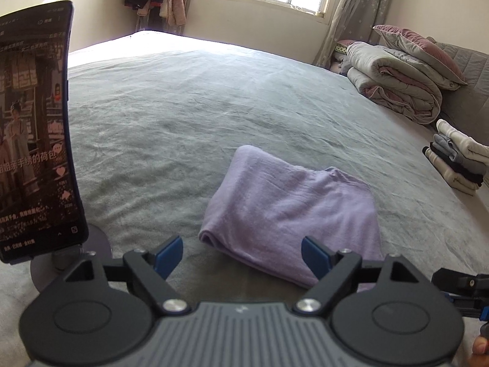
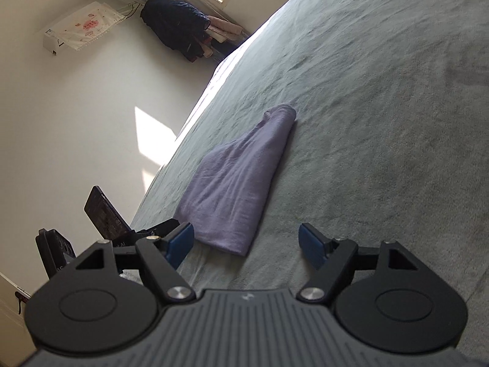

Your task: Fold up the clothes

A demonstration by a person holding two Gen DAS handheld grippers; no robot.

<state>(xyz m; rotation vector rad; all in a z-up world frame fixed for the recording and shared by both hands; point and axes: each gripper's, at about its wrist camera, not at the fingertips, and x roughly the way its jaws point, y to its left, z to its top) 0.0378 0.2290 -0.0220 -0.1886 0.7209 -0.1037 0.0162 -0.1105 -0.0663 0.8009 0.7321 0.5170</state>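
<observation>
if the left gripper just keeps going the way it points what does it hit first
Most likely the folded purple cloth: it lies right ahead of the open left gripper, its near edge between the blue fingertips. Depth is unclear, so it might touch the bed first.

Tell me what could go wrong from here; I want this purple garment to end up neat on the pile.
1. The purple garment is folded unevenly, one end narrower, so lifting it may let the layers slide apart.
2. Both the left gripper and right gripper are open and empty; grabbing only the top layer could unfold it.
3. The phone stands propped on a stand close by the left gripper, where a sideways swing might knock it over.
</observation>
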